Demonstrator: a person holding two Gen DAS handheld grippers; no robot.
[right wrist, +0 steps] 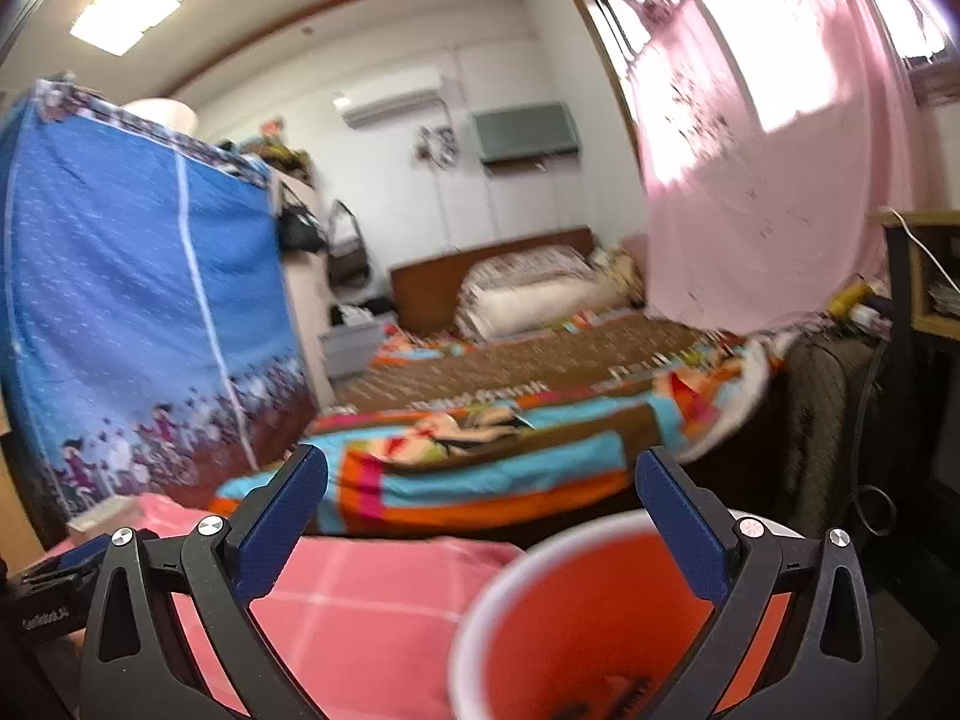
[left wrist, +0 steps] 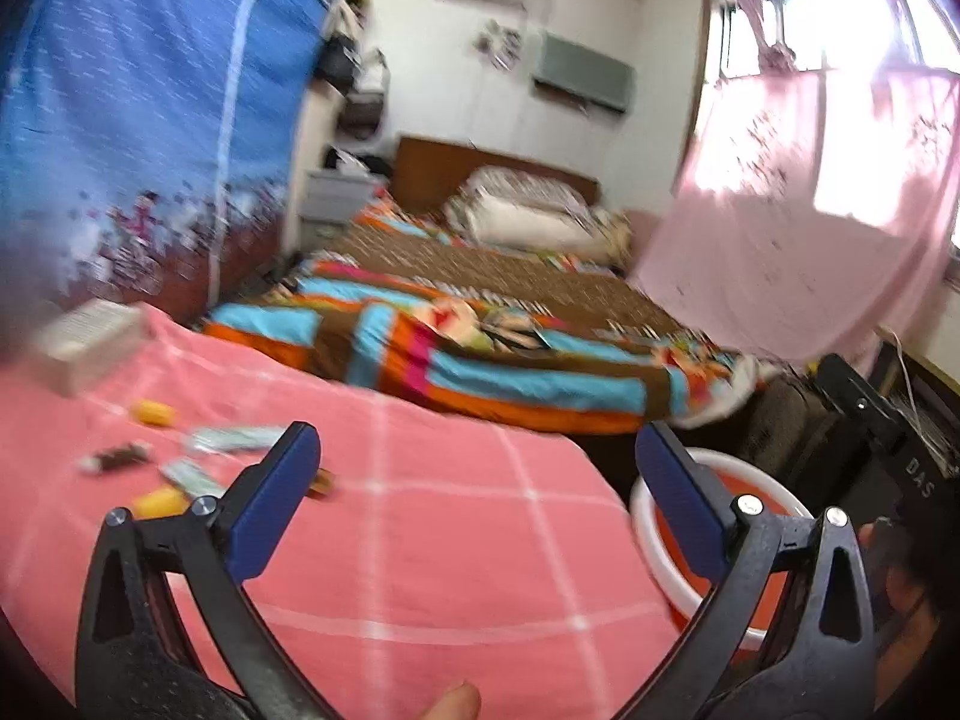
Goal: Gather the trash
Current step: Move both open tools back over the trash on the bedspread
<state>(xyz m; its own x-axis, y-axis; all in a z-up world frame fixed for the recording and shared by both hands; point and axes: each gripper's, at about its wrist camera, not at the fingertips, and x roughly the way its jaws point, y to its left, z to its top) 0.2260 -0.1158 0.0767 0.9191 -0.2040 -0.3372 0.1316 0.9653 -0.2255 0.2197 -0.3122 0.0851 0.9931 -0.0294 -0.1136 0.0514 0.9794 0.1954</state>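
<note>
Several bits of trash lie on the pink checked cloth (left wrist: 432, 540) at the left: a yellow piece (left wrist: 155, 412), a dark wrapper (left wrist: 117, 457), pale wrappers (left wrist: 231, 438) and another yellow piece (left wrist: 159, 501). An orange bin with a white rim (left wrist: 651, 540) stands beside the cloth's right edge; in the right wrist view the bin (right wrist: 576, 612) is close below. My left gripper (left wrist: 477, 462) is open and empty above the cloth. My right gripper (right wrist: 480, 480) is open and empty above the bin's rim.
A white box (left wrist: 84, 339) sits at the cloth's far left. A bed with a striped quilt (left wrist: 480, 348) lies behind. A blue fabric wardrobe (left wrist: 138, 120) stands at the left, a pink curtain (left wrist: 798, 210) at the right. Dark furniture (left wrist: 852, 420) stands behind the bin.
</note>
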